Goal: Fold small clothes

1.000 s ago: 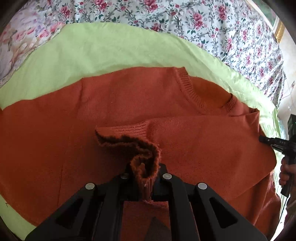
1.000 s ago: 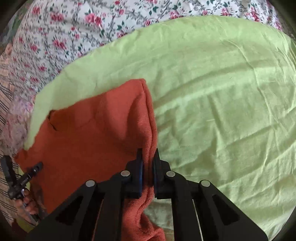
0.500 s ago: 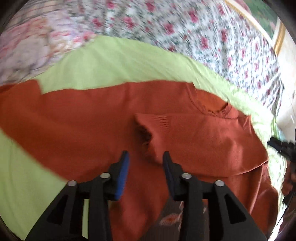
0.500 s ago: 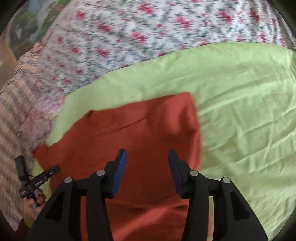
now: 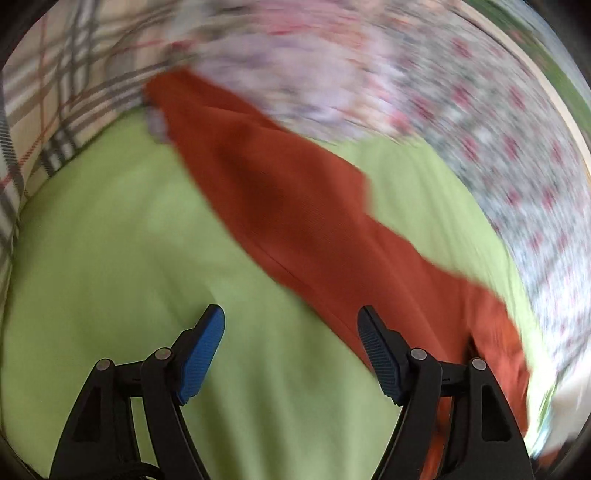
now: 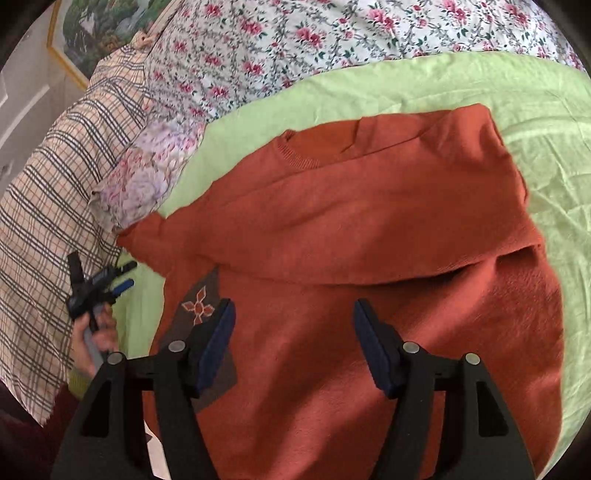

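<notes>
A rust-orange knit sweater (image 6: pixel 369 229) lies on a light green sheet (image 6: pixel 546 122), with one sleeve folded across its chest. My right gripper (image 6: pixel 293 314) is open and empty, above the sweater's lower body near a brown patch with an orange cross motif (image 6: pixel 197 306). My left gripper (image 5: pixel 290 321) is open and empty over the green sheet (image 5: pixel 110 258); the sweater's unfolded sleeve (image 5: pixel 295 206) stretches diagonally ahead of it, blurred. The left gripper also shows in the right wrist view (image 6: pixel 125 275), at the sweater's left side, held by a hand.
A flowered bedspread (image 6: pixel 295 40) lies behind the green sheet. A plaid pillow (image 6: pixel 55 206) and a small pink-flowered pillow (image 6: pixel 147 173) sit at the left. A framed picture (image 6: pixel 96 29) hangs at the far upper left.
Both grippers let go of the sweater and opened wide. The folded sleeve now lies on the chest. The left gripper swung left toward the other sleeve; the right pulled back.
</notes>
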